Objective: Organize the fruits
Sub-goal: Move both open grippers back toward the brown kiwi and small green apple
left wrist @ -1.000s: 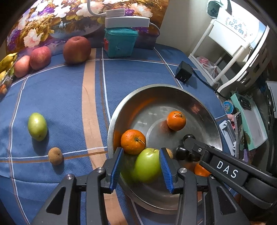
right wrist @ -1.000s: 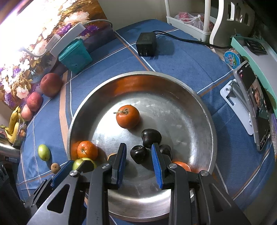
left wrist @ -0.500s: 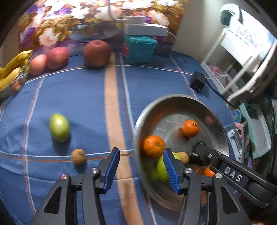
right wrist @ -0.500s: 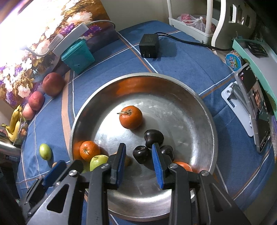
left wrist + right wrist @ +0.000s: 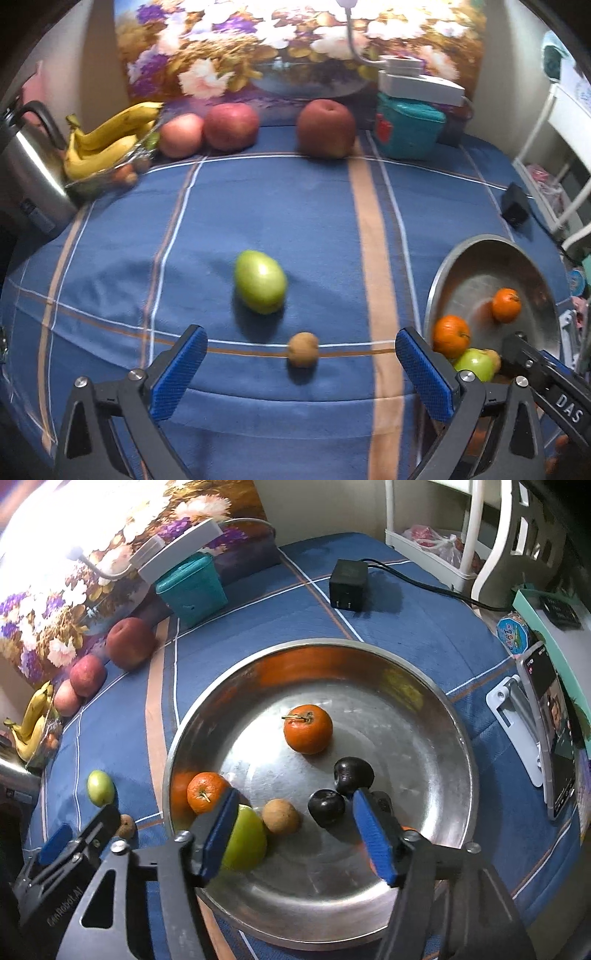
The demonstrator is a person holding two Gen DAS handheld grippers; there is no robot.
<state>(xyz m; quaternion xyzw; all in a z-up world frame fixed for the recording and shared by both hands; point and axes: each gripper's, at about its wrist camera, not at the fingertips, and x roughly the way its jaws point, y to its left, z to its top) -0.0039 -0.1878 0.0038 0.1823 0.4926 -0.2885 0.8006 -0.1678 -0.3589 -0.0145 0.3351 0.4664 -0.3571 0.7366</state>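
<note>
1. Left tongs: opening wide, empty, over the blue cloth near a small brown fruit and a green fruit.
2. Right tongs: opening, empty, above the metal bowl.
3. Bowl holds tangerines, dark plums, a green apple.

The green apple sits half-hidden behind the right gripper's finger — edges unseen.
</note>
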